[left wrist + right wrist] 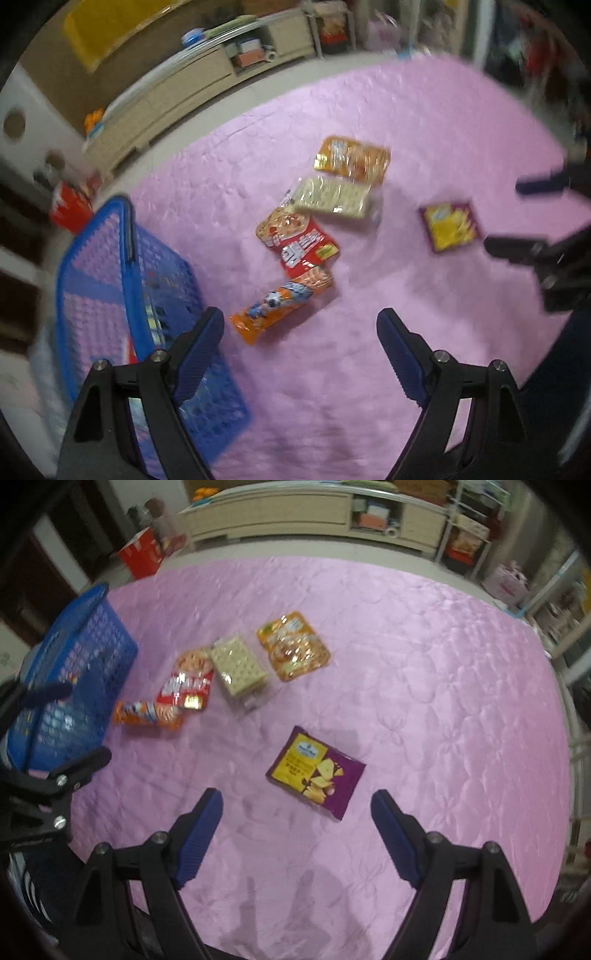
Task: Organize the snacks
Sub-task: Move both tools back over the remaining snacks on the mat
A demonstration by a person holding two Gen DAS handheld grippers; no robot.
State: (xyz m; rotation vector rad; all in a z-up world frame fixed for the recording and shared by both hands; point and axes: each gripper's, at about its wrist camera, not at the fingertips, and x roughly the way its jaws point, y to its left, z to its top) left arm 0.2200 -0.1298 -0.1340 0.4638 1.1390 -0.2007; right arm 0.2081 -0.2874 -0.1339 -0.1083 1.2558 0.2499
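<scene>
I see both my left hand-held gripper (300, 326) and right hand-held gripper (296, 806) spread wide, pinching nothing, above the pink bedspread (424, 664) near the purple snack pack (316, 771) and blue basket (110, 258).

Blue mesh basket (74, 657) sits at the pink quilt's left edge. Nearest it lies an orange packet (147, 713), then a red one (186, 685), pale wafers (238, 666), an orange-gold pouch (291, 646). The purple-yellow pack (316, 771) lies farthest off, flat.

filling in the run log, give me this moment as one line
left gripper open, empty | right gripper open, empty, above purple-and-yellow snack pack | four snack packets in a row on pink quilted cover | blue plastic mesh basket beside them
</scene>
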